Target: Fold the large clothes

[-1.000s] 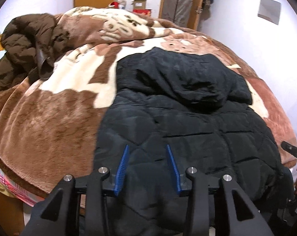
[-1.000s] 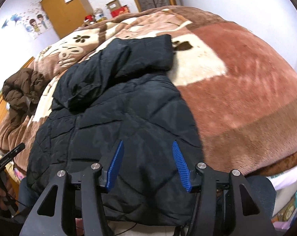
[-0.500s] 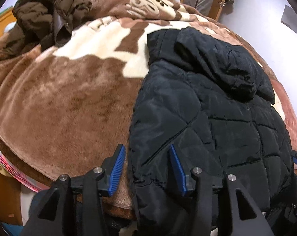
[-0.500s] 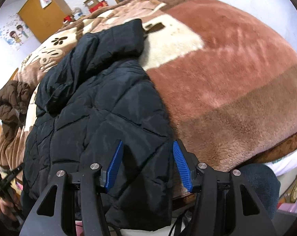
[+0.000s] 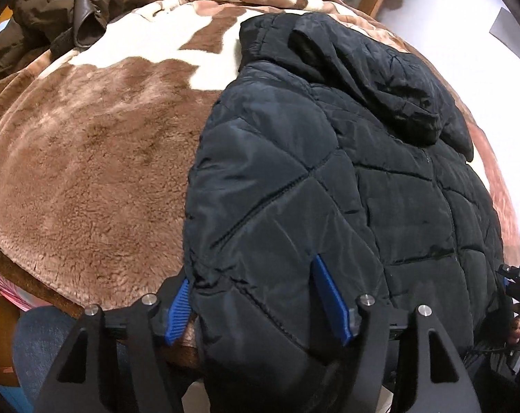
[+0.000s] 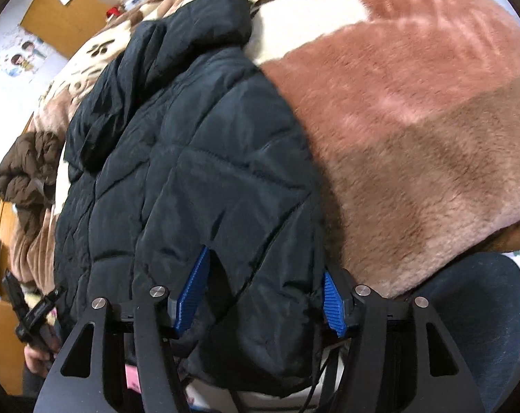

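A black quilted hooded jacket (image 5: 328, 179) lies flat on the bed, hood at the far end, its hem hanging over the near edge. My left gripper (image 5: 256, 296) is open, its blue pads either side of the jacket's lower left corner. My right gripper (image 6: 263, 296) is open, its blue pads either side of the lower right corner of the jacket (image 6: 198, 158). Neither gripper has closed on the fabric. Each gripper shows at the edge of the other's view.
A brown and cream plush blanket (image 5: 98, 158) covers the bed (image 6: 414, 120). A brown puffy coat (image 5: 63, 7) lies heaped at the far left. A wooden wardrobe (image 6: 70, 17) and white walls stand beyond the bed.
Both grippers have moved down and apart to the jacket's two lower corners. The hem now sits between each pair of pads. The jaws stayed open.
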`<action>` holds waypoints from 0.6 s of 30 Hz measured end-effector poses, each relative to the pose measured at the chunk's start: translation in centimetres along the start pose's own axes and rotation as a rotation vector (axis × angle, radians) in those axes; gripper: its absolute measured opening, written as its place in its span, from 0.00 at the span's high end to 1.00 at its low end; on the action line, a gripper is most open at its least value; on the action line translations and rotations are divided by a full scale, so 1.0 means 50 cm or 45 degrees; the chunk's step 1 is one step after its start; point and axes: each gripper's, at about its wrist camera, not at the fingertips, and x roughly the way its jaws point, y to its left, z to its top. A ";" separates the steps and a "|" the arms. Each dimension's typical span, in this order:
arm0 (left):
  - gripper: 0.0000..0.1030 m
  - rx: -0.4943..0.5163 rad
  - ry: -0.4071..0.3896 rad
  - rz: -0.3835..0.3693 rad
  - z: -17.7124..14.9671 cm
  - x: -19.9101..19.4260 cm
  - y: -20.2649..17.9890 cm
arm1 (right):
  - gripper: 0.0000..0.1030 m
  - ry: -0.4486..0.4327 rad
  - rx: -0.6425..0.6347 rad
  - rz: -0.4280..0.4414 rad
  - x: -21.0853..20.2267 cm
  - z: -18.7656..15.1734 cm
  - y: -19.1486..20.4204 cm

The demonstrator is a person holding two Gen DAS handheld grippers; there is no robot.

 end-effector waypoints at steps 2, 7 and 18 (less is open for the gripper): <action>0.36 0.023 0.012 0.012 -0.003 0.002 -0.009 | 0.42 0.023 -0.027 0.001 0.002 -0.003 0.010; 0.75 0.046 0.001 -0.007 0.002 -0.015 -0.025 | 0.83 0.014 -0.043 0.033 -0.014 -0.001 0.022; 0.85 -0.057 -0.286 -0.225 0.070 -0.192 -0.014 | 0.88 -0.236 -0.137 0.245 -0.180 0.020 0.079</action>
